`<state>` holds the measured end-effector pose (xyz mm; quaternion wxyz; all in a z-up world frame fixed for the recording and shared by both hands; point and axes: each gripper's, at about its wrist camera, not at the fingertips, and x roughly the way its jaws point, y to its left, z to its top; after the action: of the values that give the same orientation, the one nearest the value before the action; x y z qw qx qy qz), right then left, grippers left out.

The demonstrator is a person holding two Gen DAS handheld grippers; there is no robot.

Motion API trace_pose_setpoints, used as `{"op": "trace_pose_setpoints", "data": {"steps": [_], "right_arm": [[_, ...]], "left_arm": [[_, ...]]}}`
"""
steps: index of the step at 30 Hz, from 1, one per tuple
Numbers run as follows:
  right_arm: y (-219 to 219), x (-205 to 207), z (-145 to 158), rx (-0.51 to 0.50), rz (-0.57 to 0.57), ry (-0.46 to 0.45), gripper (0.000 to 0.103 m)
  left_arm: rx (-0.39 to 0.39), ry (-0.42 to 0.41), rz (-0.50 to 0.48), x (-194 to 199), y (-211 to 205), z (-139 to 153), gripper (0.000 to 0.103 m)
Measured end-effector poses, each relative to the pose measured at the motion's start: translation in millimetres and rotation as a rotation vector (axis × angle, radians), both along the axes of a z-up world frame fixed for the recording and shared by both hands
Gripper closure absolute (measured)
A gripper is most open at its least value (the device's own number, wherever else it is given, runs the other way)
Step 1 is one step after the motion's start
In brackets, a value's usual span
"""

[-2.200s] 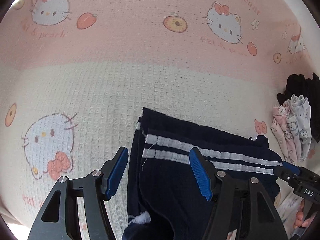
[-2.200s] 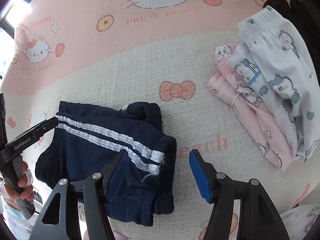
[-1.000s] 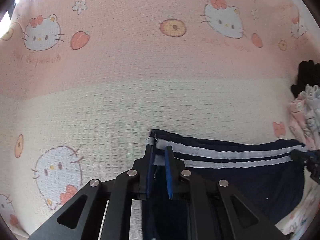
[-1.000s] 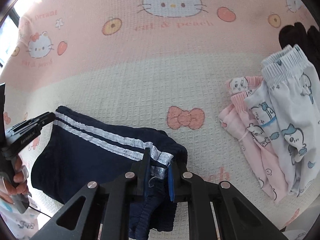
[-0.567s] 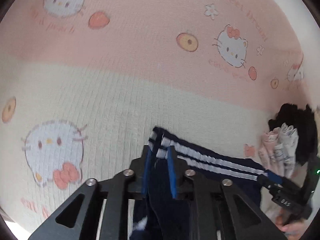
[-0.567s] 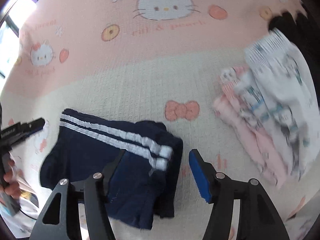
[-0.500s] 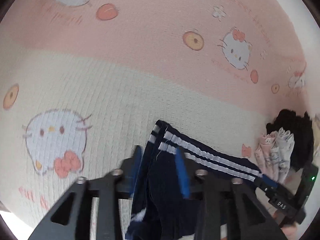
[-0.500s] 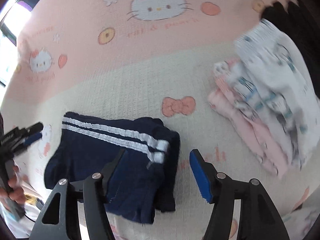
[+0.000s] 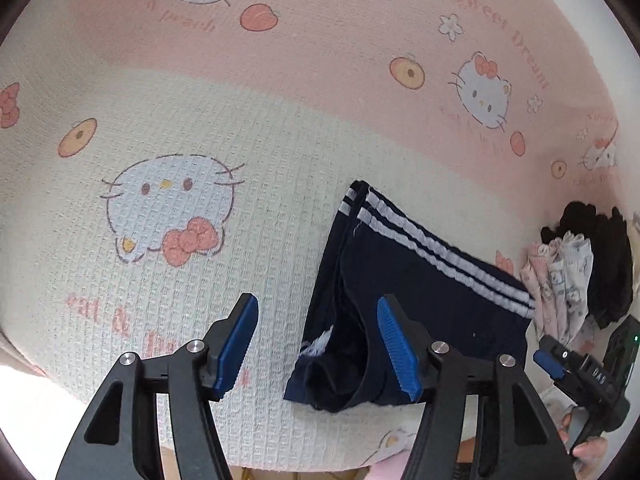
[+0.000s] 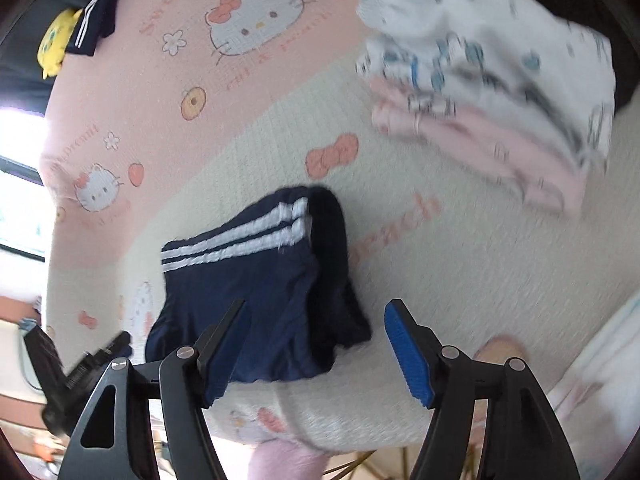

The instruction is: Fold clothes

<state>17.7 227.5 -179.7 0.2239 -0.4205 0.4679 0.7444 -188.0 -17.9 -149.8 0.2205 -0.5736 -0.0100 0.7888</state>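
- Left wrist view: the left gripper [image 9: 318,346] is spread wide and holds nothing. It hangs above the near edge of the navy shorts [image 9: 416,280], which lie folded into a compact packet on the printed blanket [image 9: 200,120], with the white-striped waistband on the far side. I judge the wide jaws fit either a release or a new reach; the picture does not settle which.
- The same view shows the pile of folded clothes [image 9: 560,280] near the shorts on the right, probably where finished pieces are collected.
- Right wrist view: the right gripper [image 10: 314,346] is also spread, empty, above the near edge of the shorts [image 10: 256,280]. The picture is blurred.
- The folded pile [image 10: 480,100] lies apart from the shorts, with bare blanket [image 10: 440,280] between them, so the shorts are not stacked on it.
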Motion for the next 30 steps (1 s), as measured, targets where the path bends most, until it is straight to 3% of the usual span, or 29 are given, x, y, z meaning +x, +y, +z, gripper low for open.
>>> {"op": "trace_pose_setpoints", "data": {"steps": [7, 10, 12, 16, 18, 23, 28, 30], "right_arm": [[-21, 15, 0, -0.022, -0.041, 0.063, 0.033], [-29, 21, -6, -0.082, -0.073, 0.079, 0.032], [-34, 28, -10, -0.148, -0.114, 0.132, 0.032], [-40, 33, -15, -0.243, -0.161, 0.205, 0.032], [-43, 32, -15, -0.250, -0.161, 0.213, 0.032], [-51, 29, -19, -0.268, -0.144, 0.201, 0.032], [-55, 25, -28, -0.301, -0.117, 0.199, 0.032], [-56, 23, -31, -0.314, -0.106, 0.199, 0.032]], "left_arm": [[-0.072, 0.010, -0.030, 18, -1, -6, 0.044], [-0.096, -0.055, -0.033, 20, -2, -12, 0.044], [-0.029, -0.116, 0.010, 21, -9, -16, 0.044], [0.224, -0.220, 0.152, 32, -33, -19, 0.044], [0.316, -0.231, 0.194, 40, -40, -20, 0.044], [0.364, -0.235, 0.157, 51, -33, -24, 0.043], [0.373, -0.383, 0.112, 54, -20, -45, 0.043], [0.372, -0.404, 0.115, 57, -18, -49, 0.043]]}}
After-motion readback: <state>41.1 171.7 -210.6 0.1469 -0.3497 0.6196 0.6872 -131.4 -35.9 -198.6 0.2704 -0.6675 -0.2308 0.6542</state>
